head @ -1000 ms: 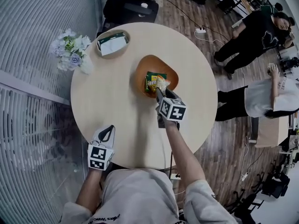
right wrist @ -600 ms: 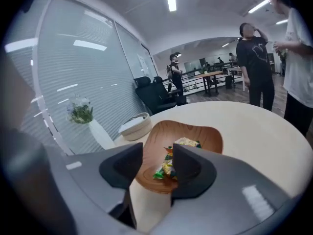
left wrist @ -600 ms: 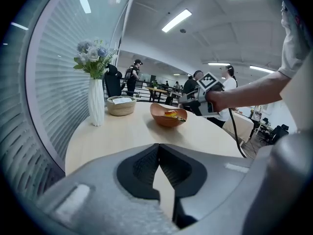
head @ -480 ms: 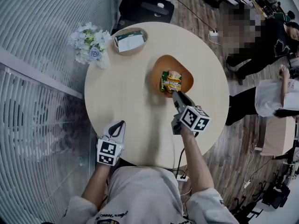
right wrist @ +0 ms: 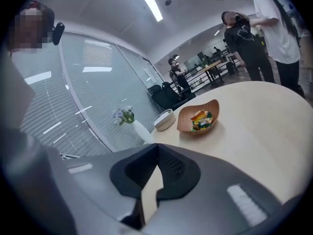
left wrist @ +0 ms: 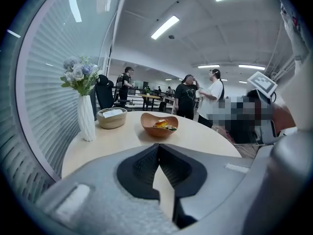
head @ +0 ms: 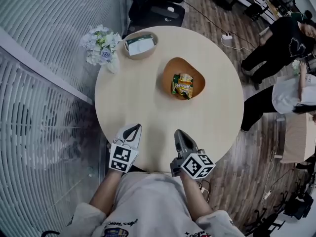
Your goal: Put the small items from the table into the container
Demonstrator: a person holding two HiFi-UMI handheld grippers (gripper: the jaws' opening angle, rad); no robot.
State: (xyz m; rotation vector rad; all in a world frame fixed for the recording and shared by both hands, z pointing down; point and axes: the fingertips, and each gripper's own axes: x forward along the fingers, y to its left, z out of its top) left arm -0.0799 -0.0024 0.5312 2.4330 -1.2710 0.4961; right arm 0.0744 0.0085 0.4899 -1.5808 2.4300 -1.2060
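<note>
Head view: left tool and right tool are hanging over the near edge of the worktop, lower centre of frame, both w/ jaws pressed together on nothing. Orange container is sitting upper centre-right, well apart from both. Snack packets are lying inside it, long axis approx. up-down in frame. Container is lying almost straight up-frame from the right tool, so that one is nearer; the left tool is facing it diagonally. No loose small items are showing on the bare worktop, so task is prob. done.
</note>
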